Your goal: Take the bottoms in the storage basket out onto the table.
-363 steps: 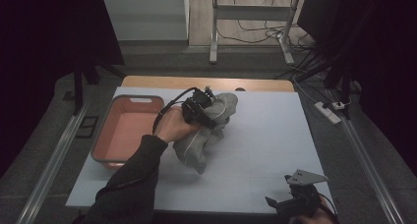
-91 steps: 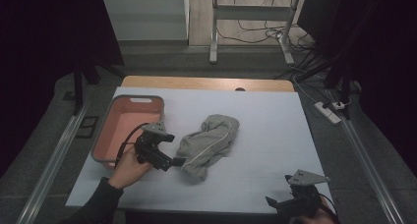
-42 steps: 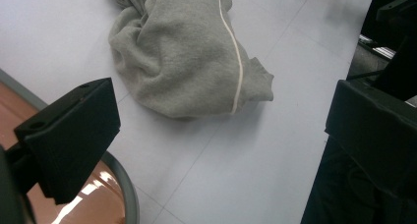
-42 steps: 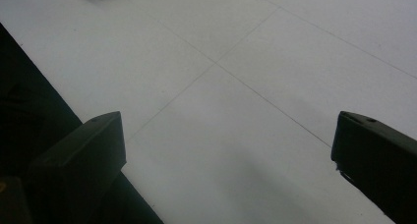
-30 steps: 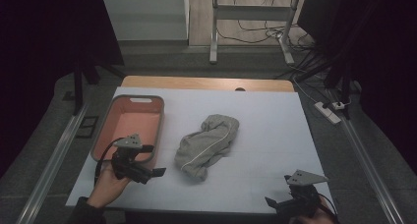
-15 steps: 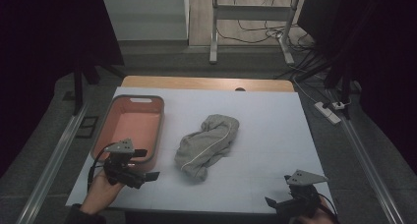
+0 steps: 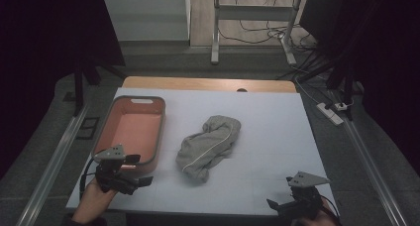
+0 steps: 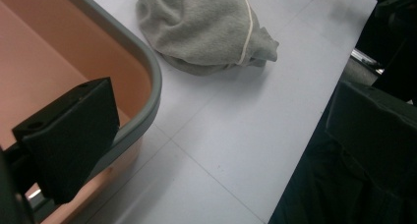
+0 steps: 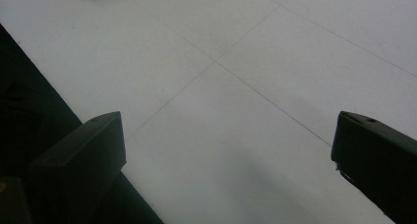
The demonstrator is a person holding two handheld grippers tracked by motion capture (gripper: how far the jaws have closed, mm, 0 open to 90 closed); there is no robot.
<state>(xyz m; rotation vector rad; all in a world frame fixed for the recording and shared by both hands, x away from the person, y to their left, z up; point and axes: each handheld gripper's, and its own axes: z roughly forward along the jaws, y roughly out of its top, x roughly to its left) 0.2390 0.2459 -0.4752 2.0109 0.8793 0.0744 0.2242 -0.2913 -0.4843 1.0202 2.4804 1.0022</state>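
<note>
A crumpled grey garment (image 7: 208, 145) with a thin white cord lies in the middle of the white table; it lies ahead in the left gripper view (image 8: 206, 27). My left gripper (image 7: 138, 170) is held at the near left, by the front corner of the salmon tray (image 7: 161, 132). It is open and holds nothing. In its own view the left gripper (image 8: 221, 135) has wide-spread jaws, one over the tray's grey rim (image 8: 147, 71). My right gripper (image 7: 280, 203) rests at the near right edge, open and holding nothing; in its own view (image 9: 226, 155) bare table lies between its jaws.
The tray holds nothing and runs along the table's left side. A wooden strip (image 7: 208, 83) borders the far edge. Metal rails (image 7: 54, 161) flank both sides, and a power strip (image 7: 329, 112) with cables lies on the floor at the right.
My left gripper has drawn back from the garment to the near left corner beside the tray, leaving the garment lying mid-table. The right gripper has stayed still.
</note>
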